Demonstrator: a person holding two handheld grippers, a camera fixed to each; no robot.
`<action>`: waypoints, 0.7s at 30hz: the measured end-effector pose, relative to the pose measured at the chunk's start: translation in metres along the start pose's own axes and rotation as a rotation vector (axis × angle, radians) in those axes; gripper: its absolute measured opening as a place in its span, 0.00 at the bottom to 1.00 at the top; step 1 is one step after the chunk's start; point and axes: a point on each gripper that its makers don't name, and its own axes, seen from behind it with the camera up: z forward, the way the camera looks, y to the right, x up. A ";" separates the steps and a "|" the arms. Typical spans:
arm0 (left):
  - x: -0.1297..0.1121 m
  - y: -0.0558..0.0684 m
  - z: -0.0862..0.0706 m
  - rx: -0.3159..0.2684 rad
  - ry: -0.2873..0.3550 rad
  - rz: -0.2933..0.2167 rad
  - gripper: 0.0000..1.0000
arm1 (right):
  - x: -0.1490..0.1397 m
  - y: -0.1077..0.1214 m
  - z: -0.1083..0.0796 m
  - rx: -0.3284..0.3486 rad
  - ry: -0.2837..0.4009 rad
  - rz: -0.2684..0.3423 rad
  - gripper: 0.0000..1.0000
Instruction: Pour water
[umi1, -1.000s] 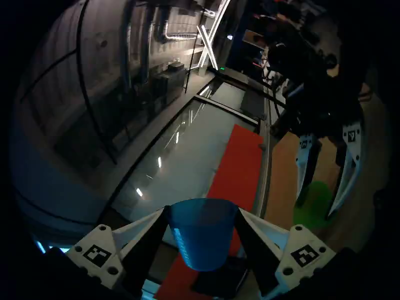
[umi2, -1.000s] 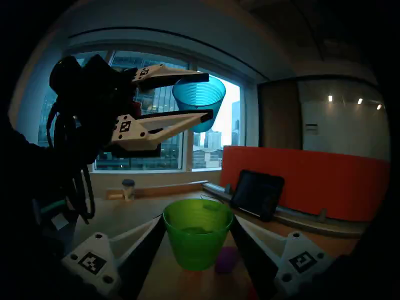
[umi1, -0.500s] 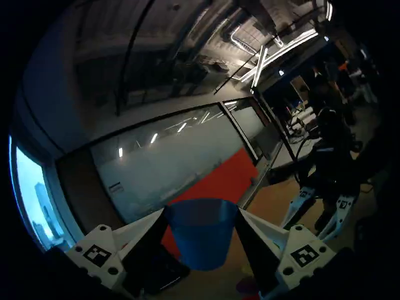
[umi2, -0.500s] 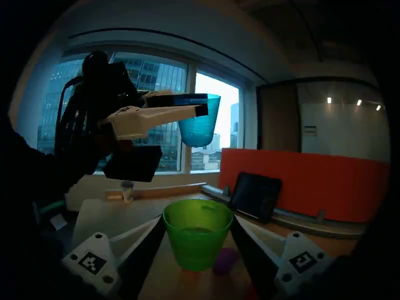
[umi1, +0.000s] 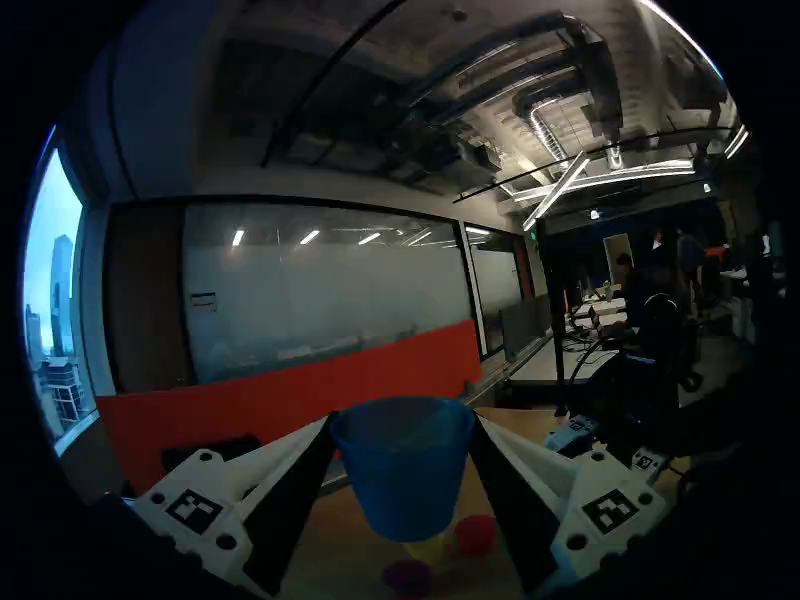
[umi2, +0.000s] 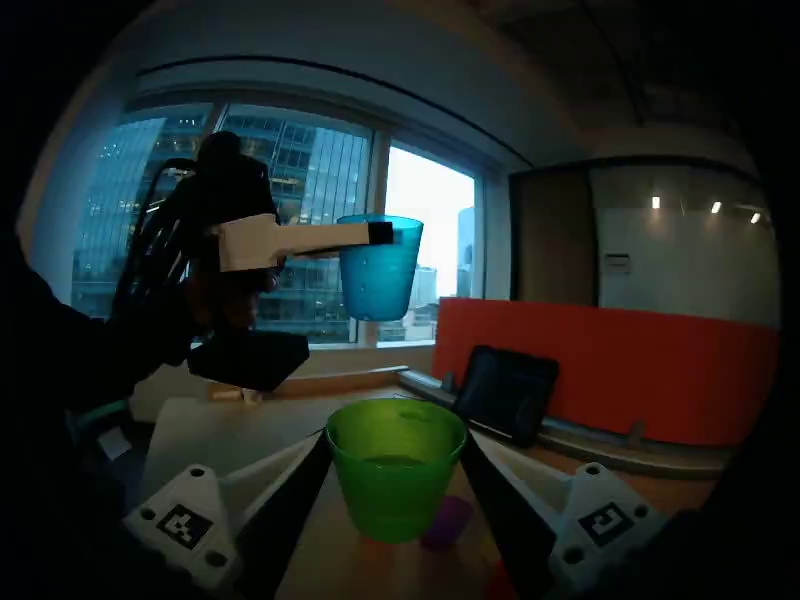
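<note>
Plastic, thin and faintly ribbed, the blue cup (umi2: 379, 270) hangs upright in the air, higher than the green cup (umi2: 396, 485) and a little toward the window side of the worktop (umi2: 215, 430). The left gripper (umi2: 381, 236) has both fingers pressed on its side wall just under the rim. The right gripper (umi2: 396, 450) grips the green cup the same way, low over the worktop. Whether that cup rests on the surface cannot be told. It seems to hold some water, though the dim light makes this uncertain.

Both cups are probably light and would buckle under a hard squeeze. The tapered wall below the rim looks like the best place to hold them.

There are two grippers and two large cups. Three small cups stand close together on the worktop: yellow cup (umi1: 430, 548), red cup (umi1: 476, 532) and purple cup (umi1: 405, 577).
</note>
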 end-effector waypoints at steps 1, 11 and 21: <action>-0.002 -0.001 0.000 0.001 -0.001 -0.004 0.89 | 0.000 0.000 0.000 -0.001 -0.001 -0.001 0.91; -0.030 0.000 -0.011 0.006 -0.028 -0.011 0.90 | 0.001 0.003 -0.004 -0.013 -0.013 0.002 0.91; -0.073 0.001 -0.032 0.016 -0.069 -0.007 0.90 | -0.004 0.021 -0.018 -0.059 -0.040 0.014 0.92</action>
